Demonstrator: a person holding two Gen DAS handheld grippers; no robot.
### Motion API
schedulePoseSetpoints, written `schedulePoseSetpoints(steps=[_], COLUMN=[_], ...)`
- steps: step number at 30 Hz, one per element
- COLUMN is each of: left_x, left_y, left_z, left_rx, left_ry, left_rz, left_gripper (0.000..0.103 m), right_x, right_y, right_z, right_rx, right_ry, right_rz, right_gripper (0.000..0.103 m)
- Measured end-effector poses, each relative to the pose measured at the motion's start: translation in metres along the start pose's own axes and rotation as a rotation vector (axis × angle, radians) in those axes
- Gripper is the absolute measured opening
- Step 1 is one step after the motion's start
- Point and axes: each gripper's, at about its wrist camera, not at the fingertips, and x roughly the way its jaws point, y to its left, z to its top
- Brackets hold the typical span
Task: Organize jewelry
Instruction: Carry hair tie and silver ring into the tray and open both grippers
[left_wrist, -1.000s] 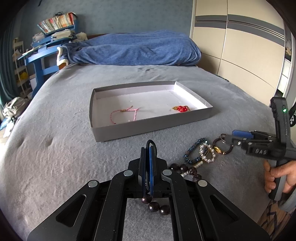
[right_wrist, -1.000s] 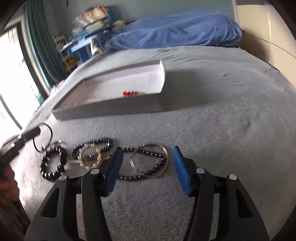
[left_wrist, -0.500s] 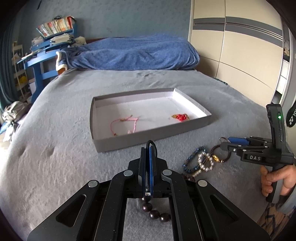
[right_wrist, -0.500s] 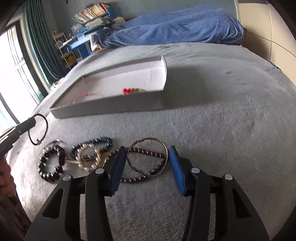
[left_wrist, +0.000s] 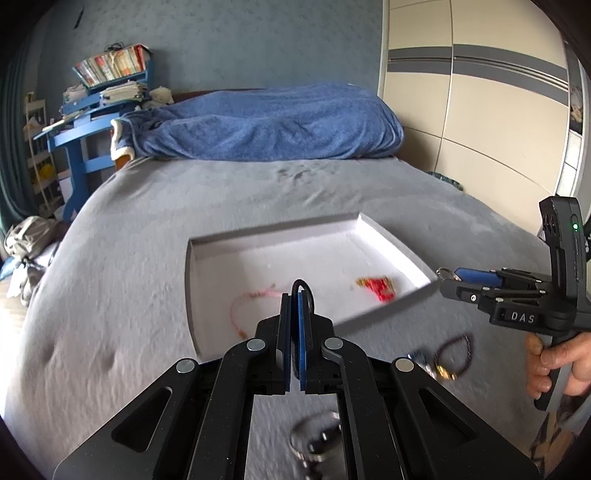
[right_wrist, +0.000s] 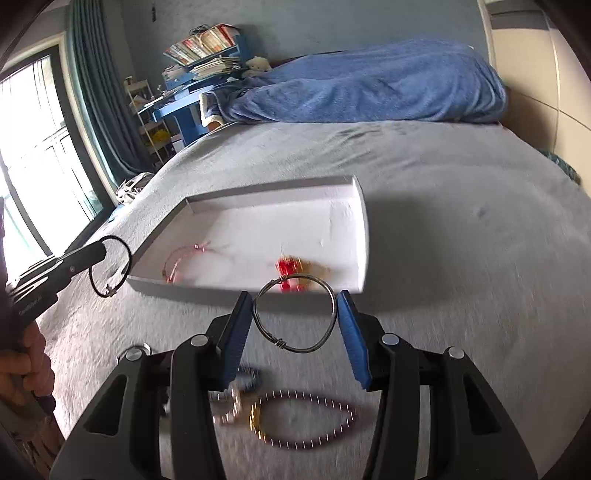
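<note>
A grey shallow box (left_wrist: 192, 295) (right_wrist: 364, 236) lies on the bed with a pink cord bracelet (left_wrist: 236, 306) (right_wrist: 177, 258) and a red charm (left_wrist: 378, 286) (right_wrist: 288, 267) inside. My left gripper (left_wrist: 295, 295) (right_wrist: 99, 251) is shut on a thin black cord bracelet (left_wrist: 304, 286) (right_wrist: 110, 266), lifted near the box's front left edge. My right gripper (right_wrist: 295, 306) (left_wrist: 448, 275) is shut on a wire bangle (right_wrist: 295, 314), lifted just before the box's front wall. A dark bead string (right_wrist: 306, 421) (left_wrist: 454, 350) and other bracelets (right_wrist: 236, 402) lie on the bed below.
The grey bedspread (left_wrist: 110, 295) spreads all round the box. A blue blanket (left_wrist: 266, 125) is heaped at the head of the bed. A blue desk with books (left_wrist: 96, 107) stands at the left, wardrobe doors (left_wrist: 480, 110) at the right.
Both grippers have risen from the bed and moved towards the box. My right gripper has closed on the wire bangle and lifted it. My left still holds the black cord bracelet.
</note>
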Motion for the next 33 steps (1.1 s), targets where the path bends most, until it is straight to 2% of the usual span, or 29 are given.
schedulePoseSetpoints(steps=[8, 19, 26, 33], left_x=[0.044, 0.116, 0.157, 0.163], left_y=[0.018, 0.049, 0.052, 0.052], left_z=[0.026, 0.046, 0.046, 0.043], left_rx=[-0.003, -0.038, -0.024, -0.029], left_ry=[0.022, 0.121, 0.232, 0.263], left_rz=[0.023, 0.059, 0.085, 0.102], left_gripper=[0.004, 0.004, 0.004, 0.006], right_x=[0.045, 0.124, 0.160, 0.175], right_y=[0.016, 0.025, 0.029, 0.032], right_z=[0.035, 0.077, 0.087, 0.085], right_rx=[-0.048, -0.077, -0.116, -0.127], right_ry=[0.033, 0.116, 0.203, 0.259], right_rz=[0.004, -0.001, -0.031, -0.032], right_gripper=[0.047, 0.047, 0.047, 0.047])
